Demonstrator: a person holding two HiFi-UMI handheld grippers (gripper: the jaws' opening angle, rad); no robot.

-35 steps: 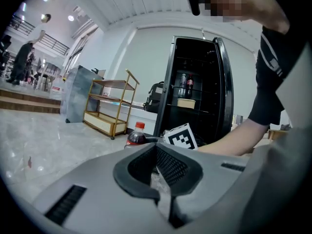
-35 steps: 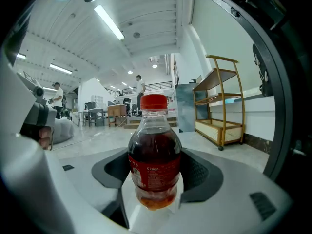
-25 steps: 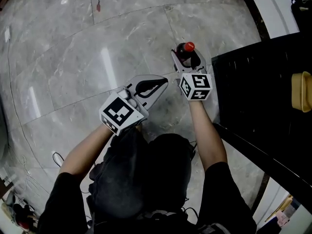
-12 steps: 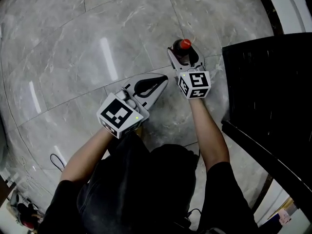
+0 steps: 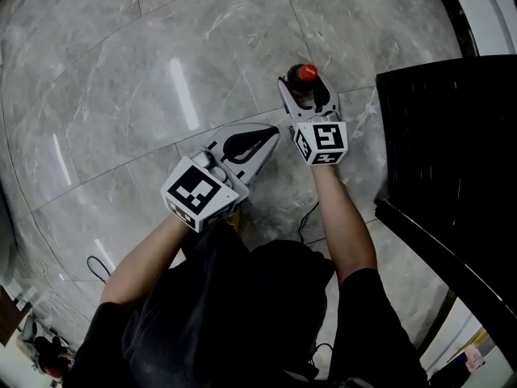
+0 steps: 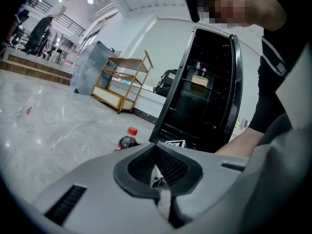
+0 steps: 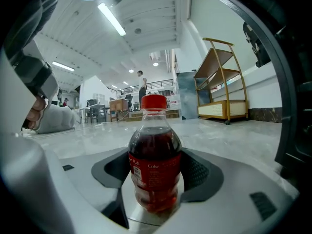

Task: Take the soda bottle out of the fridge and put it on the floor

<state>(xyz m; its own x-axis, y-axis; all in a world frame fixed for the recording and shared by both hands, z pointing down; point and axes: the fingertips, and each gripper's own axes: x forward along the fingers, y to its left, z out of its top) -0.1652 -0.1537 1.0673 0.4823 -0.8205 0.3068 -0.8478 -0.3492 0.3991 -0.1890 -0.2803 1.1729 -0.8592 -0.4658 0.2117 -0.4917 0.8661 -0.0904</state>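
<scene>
Upright soda bottle (image 7: pixel 155 160), dark cola, red cap and label, between jaws, over grey marble floor (image 5: pixel 121 95)

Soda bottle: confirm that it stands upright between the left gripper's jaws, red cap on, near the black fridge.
Wrong gripper. The soda bottle stands upright between the jaws of the right gripper, red cap on, near the black fridge, as the right gripper view shows. The left gripper has its jaws together on nothing.
</scene>
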